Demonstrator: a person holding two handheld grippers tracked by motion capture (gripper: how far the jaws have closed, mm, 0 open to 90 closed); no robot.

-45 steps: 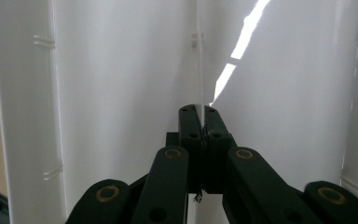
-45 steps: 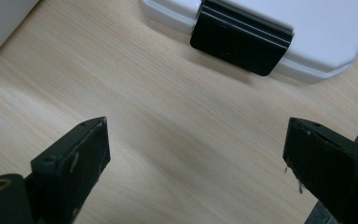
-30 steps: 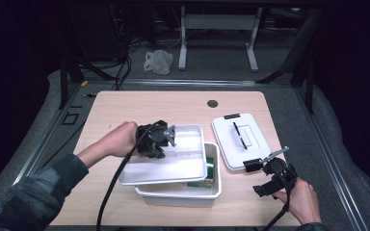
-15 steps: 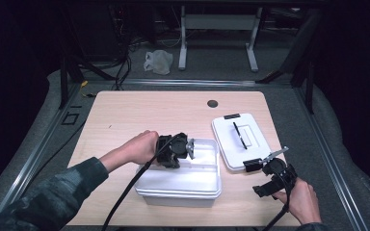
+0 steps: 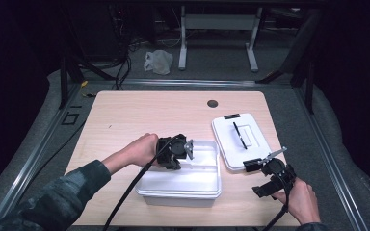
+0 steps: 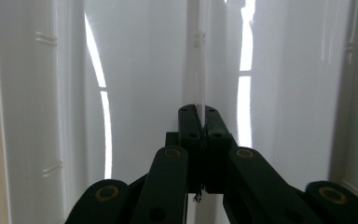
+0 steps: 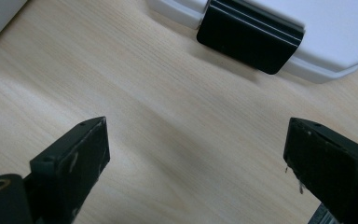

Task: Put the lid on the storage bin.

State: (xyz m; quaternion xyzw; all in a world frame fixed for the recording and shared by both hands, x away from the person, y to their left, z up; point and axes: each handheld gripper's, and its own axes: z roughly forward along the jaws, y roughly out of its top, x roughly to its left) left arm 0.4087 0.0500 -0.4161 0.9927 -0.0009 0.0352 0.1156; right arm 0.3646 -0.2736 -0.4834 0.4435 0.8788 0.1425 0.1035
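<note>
A white inner tray lies flat in the top of a white bin at the table's front middle. My left gripper is over the tray's left far part, shut on a thin upright rib of the tray; its jaws meet on that rib. The bin's white lid, with a black handle, lies flat to the right. My right gripper stands open just off the lid's near corner, low over bare wood, with the lid's black latch ahead of it.
A second black latch sits on the lid's far edge. A round dark hole marks the table's far side. The table's right edge is close to my right hand. Bare wood spreads across the table's left and far parts.
My left gripper has swung right and down with the tray, which went from tilted over the bin to flat in it, covering the green contents. My right gripper has kept still.
</note>
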